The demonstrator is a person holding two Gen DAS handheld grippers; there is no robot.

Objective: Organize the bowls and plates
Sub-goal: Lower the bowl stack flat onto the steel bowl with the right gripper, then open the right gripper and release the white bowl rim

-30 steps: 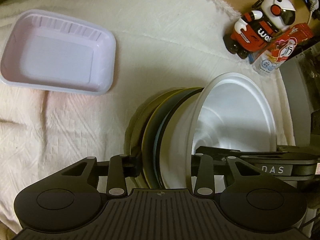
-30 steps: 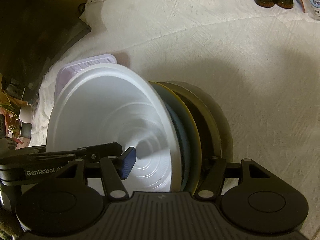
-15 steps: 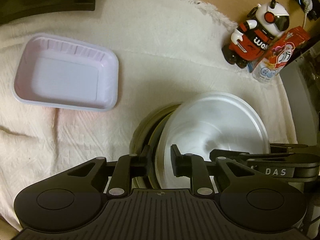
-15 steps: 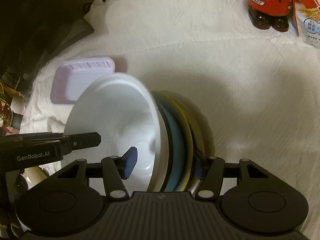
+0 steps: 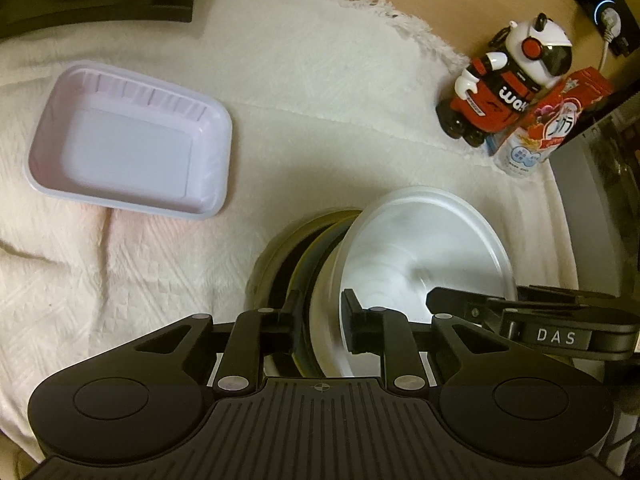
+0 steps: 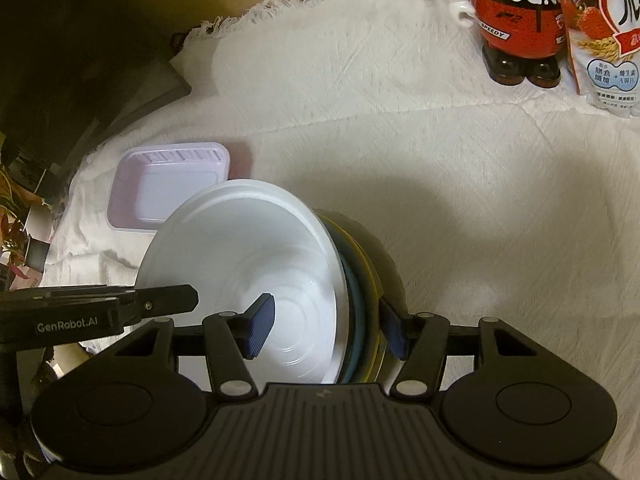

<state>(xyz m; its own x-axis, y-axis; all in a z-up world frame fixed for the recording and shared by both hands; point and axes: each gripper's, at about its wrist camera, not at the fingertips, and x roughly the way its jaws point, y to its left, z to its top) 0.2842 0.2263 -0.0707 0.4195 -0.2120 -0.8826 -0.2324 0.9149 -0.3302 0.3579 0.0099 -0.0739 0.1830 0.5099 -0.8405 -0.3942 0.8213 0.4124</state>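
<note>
A stack of dishes is held on edge above the white cloth: a white bowl (image 5: 424,248) in front, then blue, yellow and dark olive plates (image 5: 280,264). My left gripper (image 5: 322,320) is shut on the stack's near rim. My right gripper (image 6: 324,328) straddles the same stack (image 6: 360,280) from the opposite side, its blue left pad (image 6: 260,326) inside the white bowl (image 6: 256,264) and its right pad behind the plates, with a gap still showing at the left pad.
A lilac rectangular plastic tray (image 5: 128,148) lies on the cloth to the left; it also shows in the right wrist view (image 6: 168,184). A red and white robot figure (image 5: 504,80) and a cereal pack (image 5: 544,128) stand at the cloth's far right edge.
Both grippers have lifted the dish stack up and away from the cloth. My left gripper's fingers closed onto the stack's rim. The tray and figure look farther off.
</note>
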